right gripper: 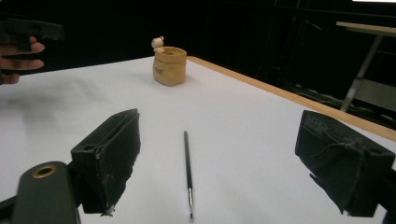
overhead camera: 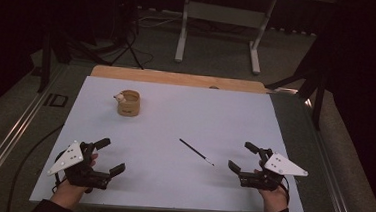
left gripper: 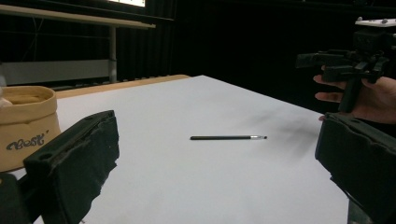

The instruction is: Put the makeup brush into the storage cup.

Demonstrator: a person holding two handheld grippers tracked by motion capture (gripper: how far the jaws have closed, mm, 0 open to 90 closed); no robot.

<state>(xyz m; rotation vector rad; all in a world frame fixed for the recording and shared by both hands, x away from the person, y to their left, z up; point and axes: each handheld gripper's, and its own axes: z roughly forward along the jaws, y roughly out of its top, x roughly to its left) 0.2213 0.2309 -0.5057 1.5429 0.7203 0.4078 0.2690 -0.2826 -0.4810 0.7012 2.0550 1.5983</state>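
A thin black brush (overhead camera: 196, 152) lies flat on the white sheet (overhead camera: 175, 115), right of centre. My right gripper (overhead camera: 240, 156) stands open just right of it, near the front edge. In the right gripper view the brush (right gripper: 187, 172) lies between the wide-open jaws, pointing away, untouched. My left gripper (overhead camera: 112, 156) is open at the front left with nothing between its jaws. In the left gripper view the brush (left gripper: 229, 137) lies crosswise farther off. A tan pouch (overhead camera: 128, 103) with a small bear figure on its rim stands at the back left.
A wooden board edge (overhead camera: 178, 78) runs behind the white sheet. Beyond it on the dark floor stand a table frame (overhead camera: 221, 28) and a tripod's legs (overhead camera: 130, 47). The pouch (left gripper: 25, 123) sits close to the left jaw in the left gripper view.
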